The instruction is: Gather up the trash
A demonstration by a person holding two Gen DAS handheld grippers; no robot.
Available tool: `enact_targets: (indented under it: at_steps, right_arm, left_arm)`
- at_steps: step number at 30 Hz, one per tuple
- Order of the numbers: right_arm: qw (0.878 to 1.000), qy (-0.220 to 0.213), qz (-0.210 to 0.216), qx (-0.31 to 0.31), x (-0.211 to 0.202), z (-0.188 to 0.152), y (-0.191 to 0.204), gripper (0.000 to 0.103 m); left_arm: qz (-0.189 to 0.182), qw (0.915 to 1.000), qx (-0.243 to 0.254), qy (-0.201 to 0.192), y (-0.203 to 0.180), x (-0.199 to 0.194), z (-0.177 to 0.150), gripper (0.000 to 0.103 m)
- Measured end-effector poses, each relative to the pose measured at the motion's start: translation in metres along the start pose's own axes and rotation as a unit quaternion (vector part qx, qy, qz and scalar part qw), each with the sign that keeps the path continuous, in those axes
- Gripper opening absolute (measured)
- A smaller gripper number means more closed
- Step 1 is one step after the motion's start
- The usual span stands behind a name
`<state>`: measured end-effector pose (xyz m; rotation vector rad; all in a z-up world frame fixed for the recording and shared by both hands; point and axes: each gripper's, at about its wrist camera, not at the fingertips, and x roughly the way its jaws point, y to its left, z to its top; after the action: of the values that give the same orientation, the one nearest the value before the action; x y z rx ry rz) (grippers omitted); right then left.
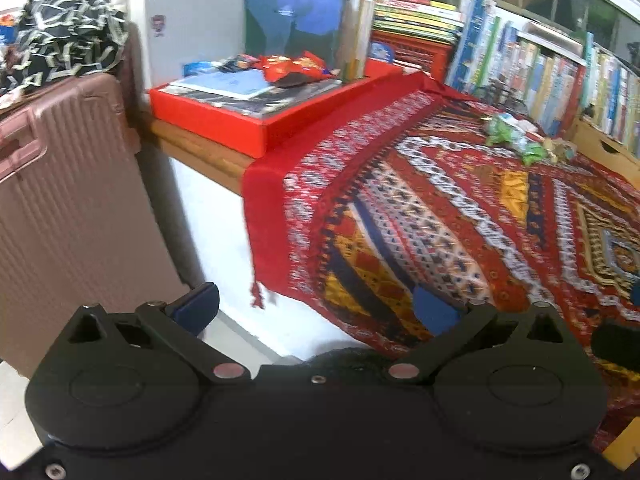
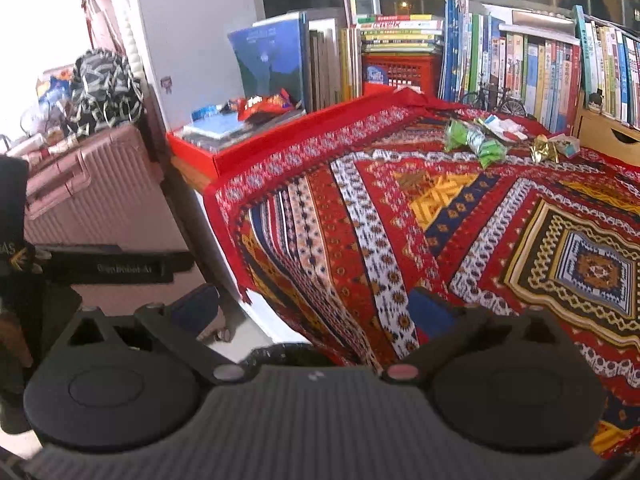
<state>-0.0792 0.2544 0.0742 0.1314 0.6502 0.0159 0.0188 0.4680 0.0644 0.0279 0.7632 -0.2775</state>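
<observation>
Faintly legible lettering on black bar (image 2: 120,268), blue book (image 2: 268,60) title blurred

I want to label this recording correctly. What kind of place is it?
Probably a room in a home: a long row of books behind a table under a patterned cloth, with a pink suitcase beside it.

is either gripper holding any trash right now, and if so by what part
Nothing is held. The left gripper and the right gripper both stand wide open with nothing between their fingers; the green wrappers lie untouched on the cloth.
</observation>
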Motion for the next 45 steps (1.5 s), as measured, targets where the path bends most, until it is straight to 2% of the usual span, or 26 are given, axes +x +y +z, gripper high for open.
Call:
enact_targets:
  at_steps: [2,7,16,20,25,30,34,39,45]
  right_arm:
    - [1.000,-0.006,0.005,0.006,-0.004,0.010,-0.002,0.103]
    - [0.999,-0.020,0.007,0.028,-0.012,0.037,-0.006,0.103]
    - [0.998,-0.038,0.004,0.040,-0.046,0.089,-0.023,0.103]
    - [0.998,-0.041,0.017,0.043,-0.056,0.120,-0.045,0.103]
    - [0.997,-0.062,0.022,0.042,-0.067,0.156,-0.084,0.103]
    - [0.997,-0.077,0.008,0.021,-0.072,0.189,-0.132,0.103]
    - [0.996,-0.085,0.005,0.028,-0.068,0.211,-0.177,0.103]
    - [0.995,-0.092,-0.025,0.037,-0.050,0.230,-0.233,0.103]
    - [0.994,-0.075,-0.076,0.017,-0.012,0.240,-0.290,0.103]
  left_arm:
    - [-0.014,0.9999,0.006,0.002,-0.004,-0.005,0.007,0.103]
    - [-0.033,0.9980,0.050,-0.021,-0.024,-0.024,0.031,0.103]
    - [-0.071,0.9939,0.075,-0.038,-0.062,-0.043,0.087,0.103]
    - [-0.079,0.9923,0.079,-0.052,-0.090,-0.049,0.115,0.103]
    - [-0.078,0.9873,0.100,-0.096,-0.139,-0.052,0.146,0.103]
    - [-0.093,0.9846,0.108,-0.102,-0.198,-0.037,0.181,0.103]
    - [-0.110,0.9831,0.098,-0.109,-0.242,-0.017,0.213,0.103]
    - [-0.092,0.9819,0.108,-0.125,-0.293,0.022,0.249,0.103]
    - [-0.067,0.9879,0.104,-0.094,-0.325,0.082,0.258,0.103]
